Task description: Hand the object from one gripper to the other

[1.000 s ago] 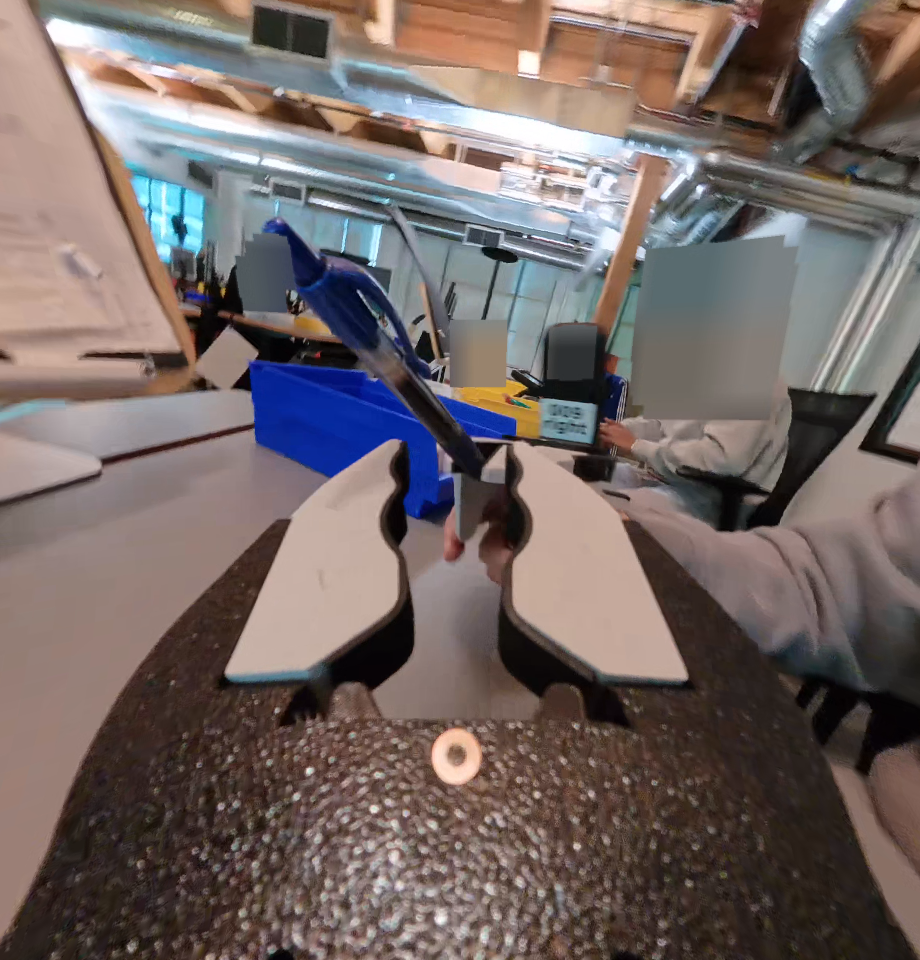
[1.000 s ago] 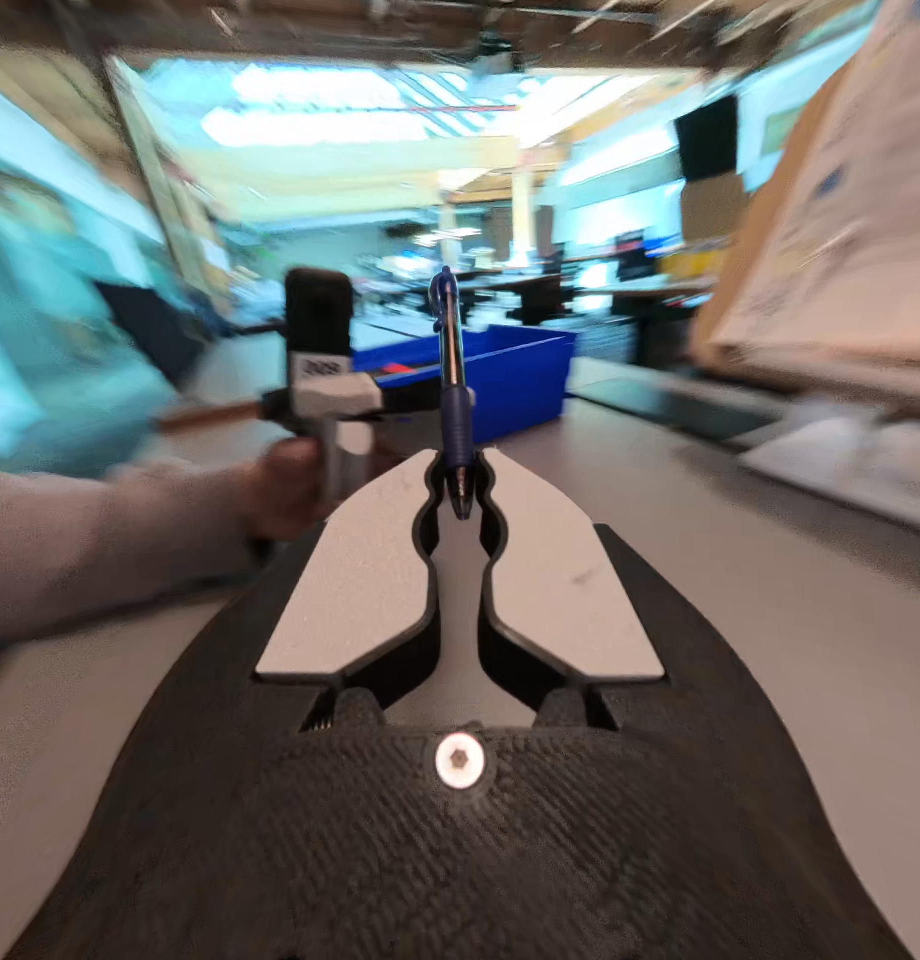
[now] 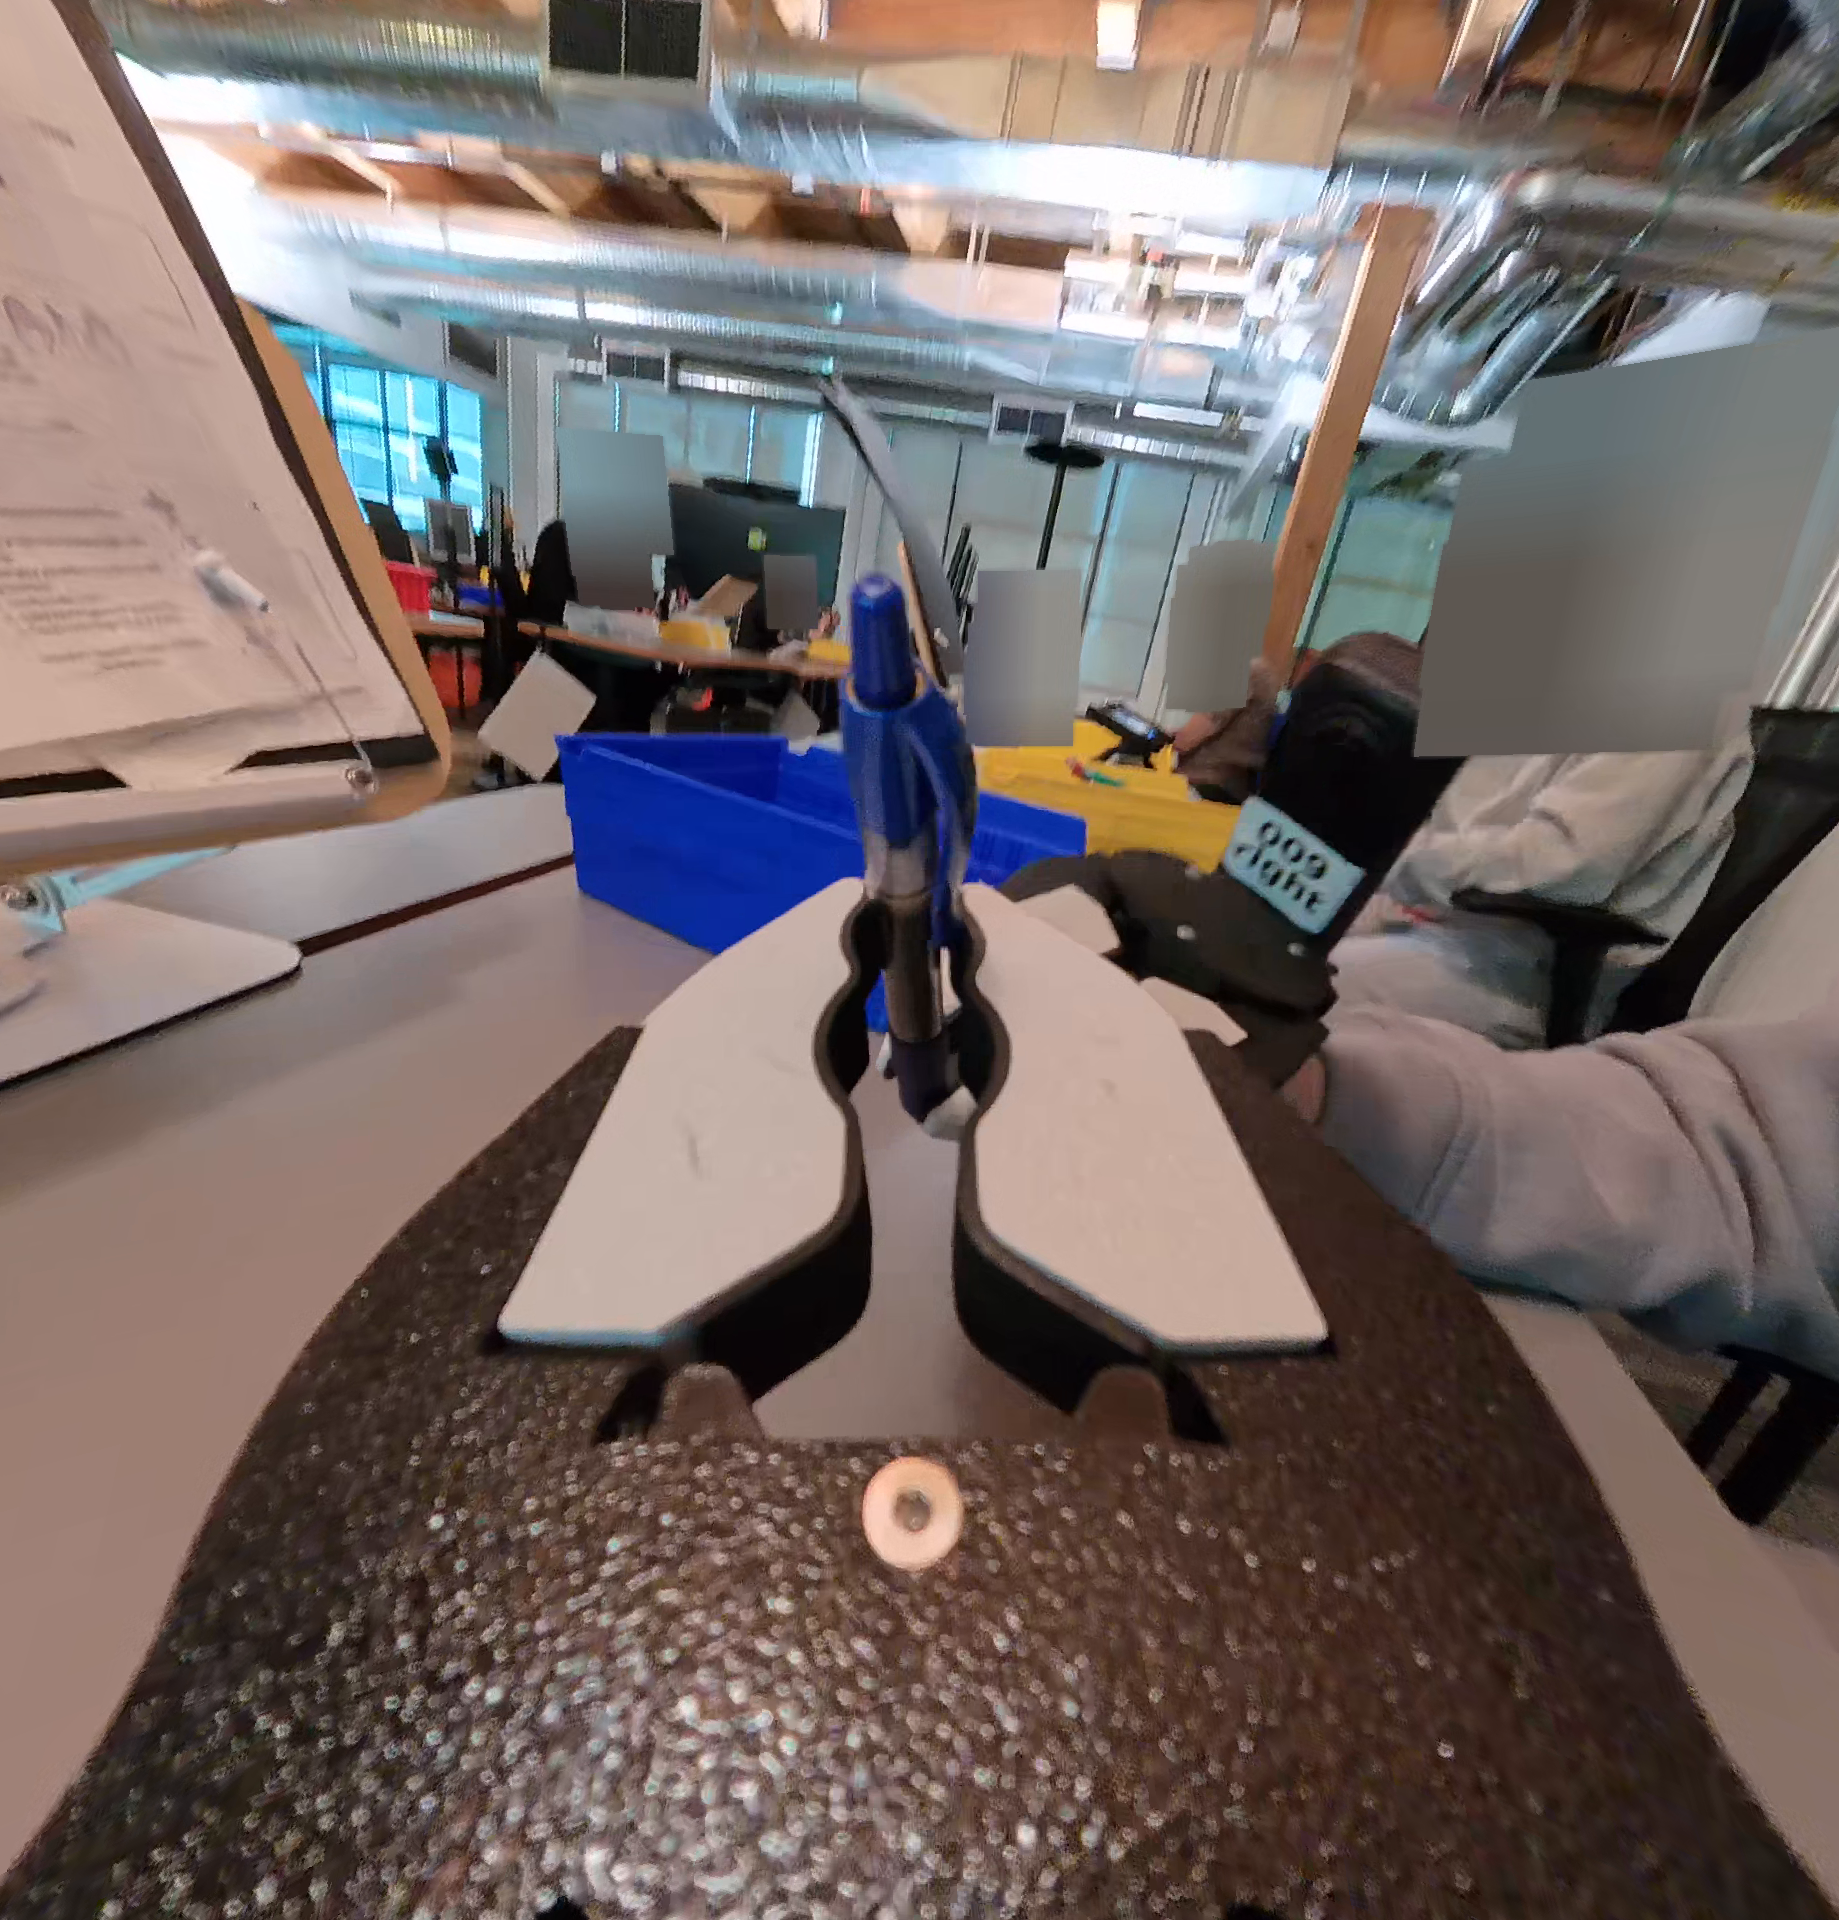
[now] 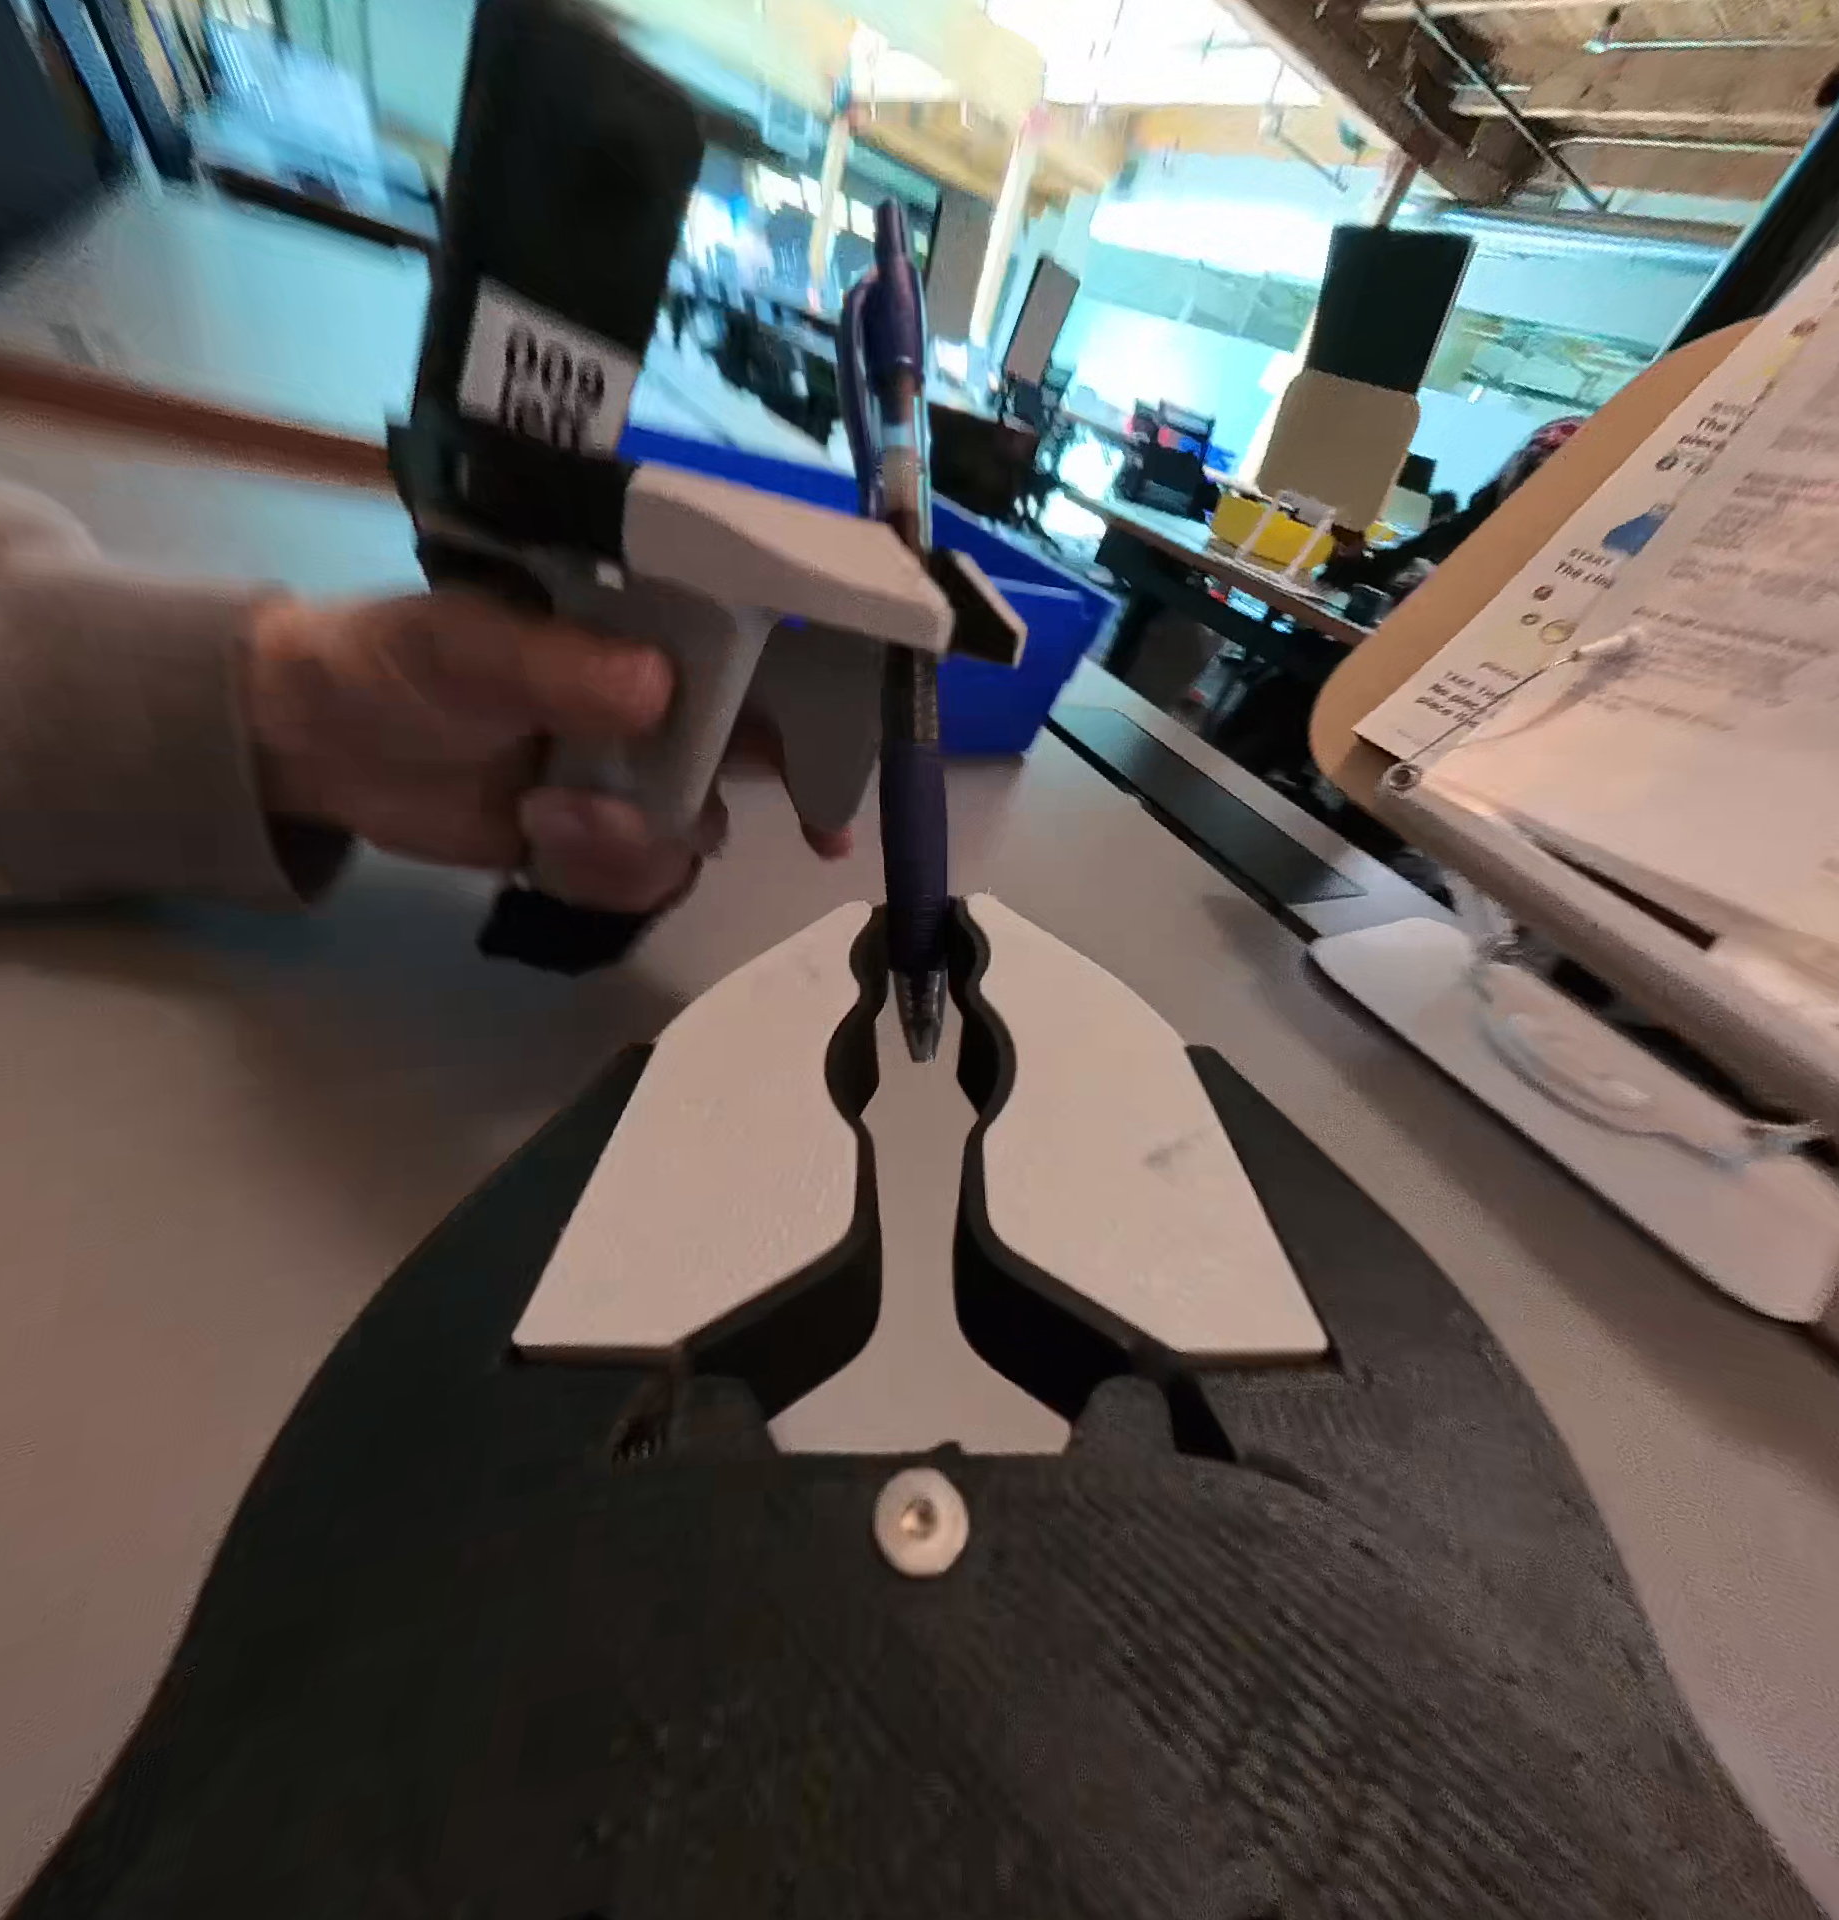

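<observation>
Right wrist view shows the pen (image 4: pixel 910 727) upright, its tip pinched by the right gripper (image 4: pixel 920 935) while the left gripper (image 4: pixel 946 613) seemingly clamps mid-barrel. Handover looks half done; the right's release remains.

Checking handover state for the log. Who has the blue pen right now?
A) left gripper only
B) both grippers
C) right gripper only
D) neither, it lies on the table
B: the right wrist view shows the right gripper shut on the low end of the blue pen, while the left gripper clamps it higher up; the pen stands upright, off the table.
</observation>
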A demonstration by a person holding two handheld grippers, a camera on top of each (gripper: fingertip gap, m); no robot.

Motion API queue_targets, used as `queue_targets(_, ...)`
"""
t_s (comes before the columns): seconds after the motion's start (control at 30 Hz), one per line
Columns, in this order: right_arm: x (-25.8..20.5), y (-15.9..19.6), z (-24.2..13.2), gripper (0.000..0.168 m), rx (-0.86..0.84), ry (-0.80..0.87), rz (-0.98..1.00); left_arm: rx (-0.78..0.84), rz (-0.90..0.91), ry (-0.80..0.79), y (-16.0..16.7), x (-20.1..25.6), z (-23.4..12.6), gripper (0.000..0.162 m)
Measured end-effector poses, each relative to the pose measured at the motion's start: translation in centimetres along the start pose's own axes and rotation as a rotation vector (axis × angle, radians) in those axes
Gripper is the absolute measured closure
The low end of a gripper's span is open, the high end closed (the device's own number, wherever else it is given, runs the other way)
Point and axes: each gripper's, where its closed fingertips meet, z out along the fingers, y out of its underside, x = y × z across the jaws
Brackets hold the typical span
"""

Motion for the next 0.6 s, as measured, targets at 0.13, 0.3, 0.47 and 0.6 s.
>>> queue_targets(0.13,0.8,-2.4,-0.6,0.158,0.207,-0.048,0.341,-0.047,-0.002,-0.027,1.1,-0.5,0.3,0.123)
queue_targets(0.3,0.3,-1.5,-0.3,0.158,0.174,-0.108,0.393,-0.038,-0.068,0.036,1.4,0.4,0.7,0.141)
queue_targets(0.47,0.4,-0.6,0.1,0.123,0.117,-0.059,0.353,-0.155,0.052,-0.086,2.6,-1.1,0.5,0.151)
queue_targets(0.6,2.5,-1.9,-1.0,0.111,0.205,0.021,0.396,-0.385,0.387,-0.281,4.5,-3.3,-0.3,0.151)
